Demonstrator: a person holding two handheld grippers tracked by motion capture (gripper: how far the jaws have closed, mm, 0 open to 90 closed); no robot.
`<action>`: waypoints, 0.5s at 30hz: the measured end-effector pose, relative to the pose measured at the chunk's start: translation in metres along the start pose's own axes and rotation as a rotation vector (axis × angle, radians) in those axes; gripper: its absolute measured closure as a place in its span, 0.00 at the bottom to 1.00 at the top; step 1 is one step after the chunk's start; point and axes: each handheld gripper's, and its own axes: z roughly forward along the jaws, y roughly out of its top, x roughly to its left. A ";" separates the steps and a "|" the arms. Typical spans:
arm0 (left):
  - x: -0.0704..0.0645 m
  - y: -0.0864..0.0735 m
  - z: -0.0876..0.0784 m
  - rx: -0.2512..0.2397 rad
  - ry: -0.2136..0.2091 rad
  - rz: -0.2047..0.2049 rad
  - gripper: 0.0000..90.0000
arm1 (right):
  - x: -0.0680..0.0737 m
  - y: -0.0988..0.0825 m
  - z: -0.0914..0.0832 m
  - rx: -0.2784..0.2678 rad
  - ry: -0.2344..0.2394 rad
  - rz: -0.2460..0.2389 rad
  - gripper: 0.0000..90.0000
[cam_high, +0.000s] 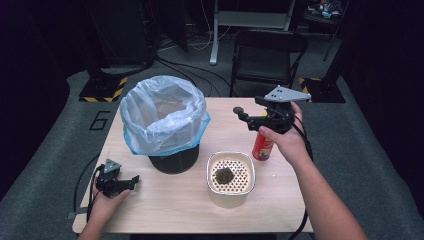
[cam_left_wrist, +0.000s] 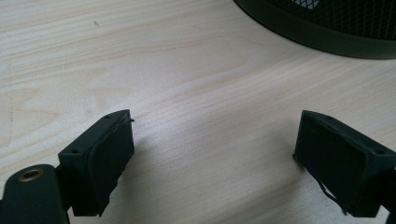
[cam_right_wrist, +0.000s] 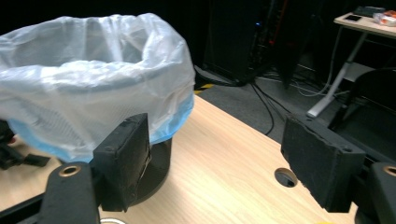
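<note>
This looks like a lab or test studio rather than a home. A small light-wood table stands alone on grey carpet in a dark room — black walls or curtains all round. Black-and-yellow hazard-striped bases sit on the floor at both far corners of the table, and loose cables run across the carpet between them. A large number six is marked on the floor beside the table. Behind it stand a black folding chair and the white leg of a height-adjustable desk — its top carries small devices, seen in the right gripper view
</note>
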 end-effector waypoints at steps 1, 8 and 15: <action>0.000 0.000 0.000 -0.001 0.001 0.003 0.13 | 0.001 -0.002 -0.002 -0.004 0.010 -0.001 0.26; 0.000 0.000 0.000 0.000 -0.003 -0.003 0.13 | 0.005 -0.027 -0.016 -0.003 0.015 -0.003 0.26; 0.000 0.000 -0.001 0.012 -0.004 0.008 0.13 | -0.005 -0.065 -0.028 0.000 -0.084 0.048 0.24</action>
